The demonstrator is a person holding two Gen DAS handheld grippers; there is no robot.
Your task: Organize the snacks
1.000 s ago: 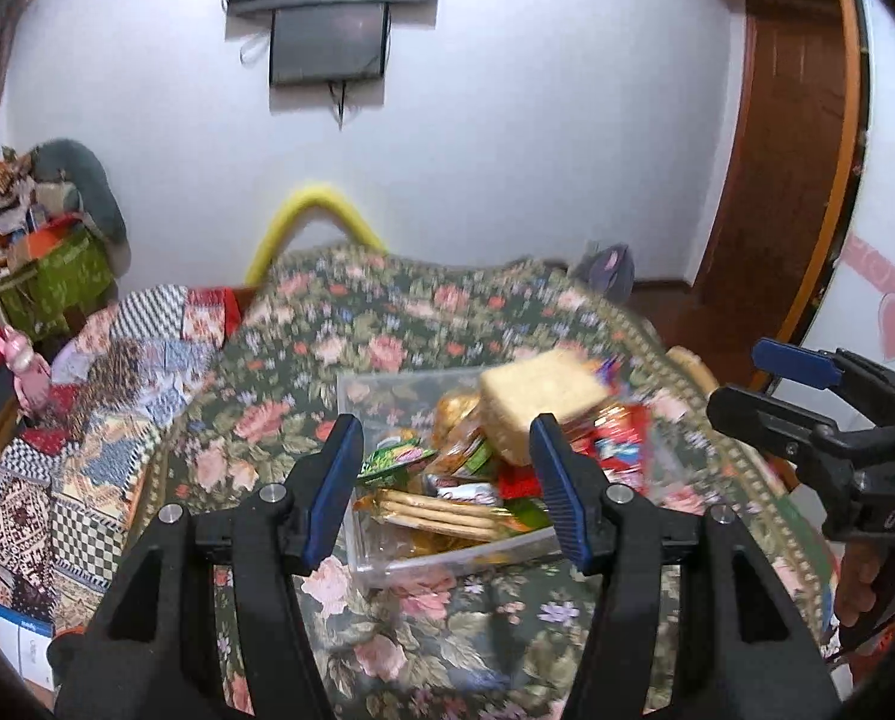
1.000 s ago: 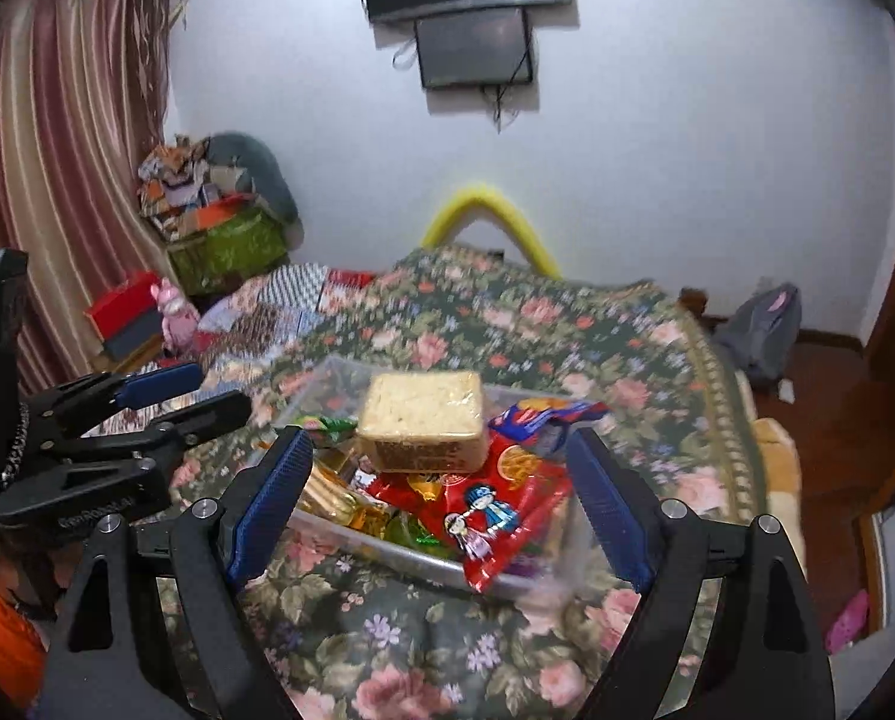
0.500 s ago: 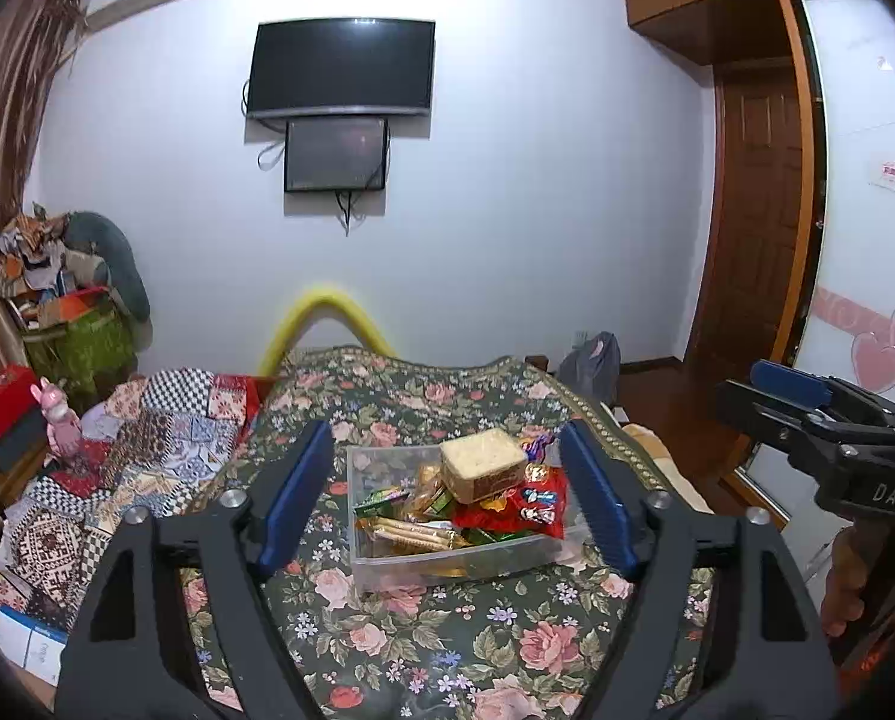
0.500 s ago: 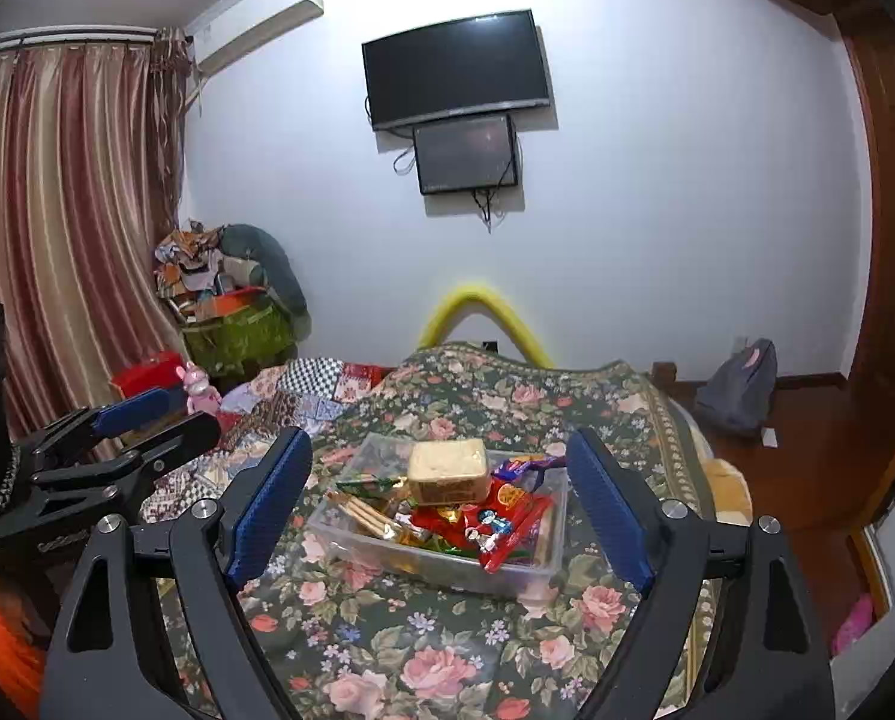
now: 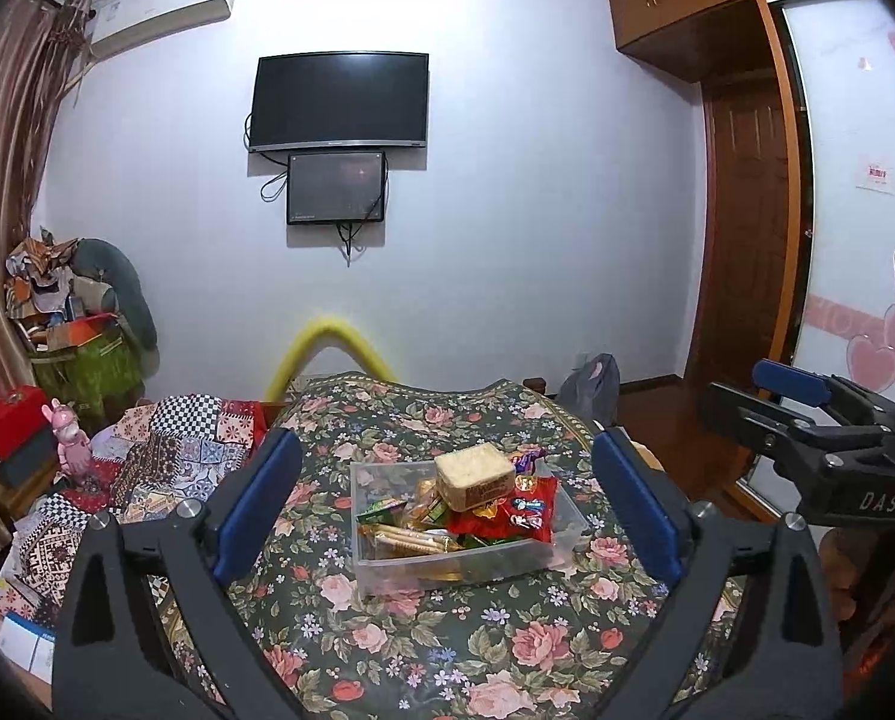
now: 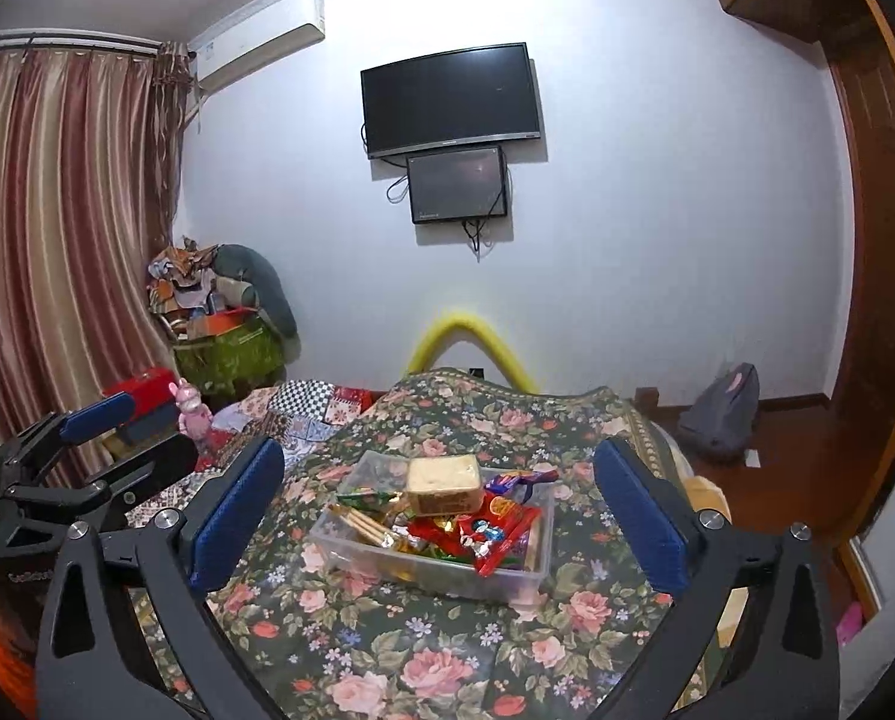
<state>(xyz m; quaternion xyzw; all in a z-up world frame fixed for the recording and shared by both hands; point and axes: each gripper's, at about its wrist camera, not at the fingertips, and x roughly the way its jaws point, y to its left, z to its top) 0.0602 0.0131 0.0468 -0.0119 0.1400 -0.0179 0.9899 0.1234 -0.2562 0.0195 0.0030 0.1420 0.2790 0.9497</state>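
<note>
Snacks (image 5: 474,507) sit heaped in a clear plastic bin (image 5: 387,564) near the middle of the floral-covered bed (image 5: 423,648), likely gathered there so they stay together on the soft surface. A pale wrapped cake block (image 6: 444,483) tops the pile, red wrappers (image 6: 495,540) spill over 1 rim, and biscuit sticks (image 5: 402,537) lie along the near side. Left gripper (image 5: 447,516) and right gripper (image 6: 441,522) hang well apart from the bin, fingers spread wide, holding nothing.
</note>
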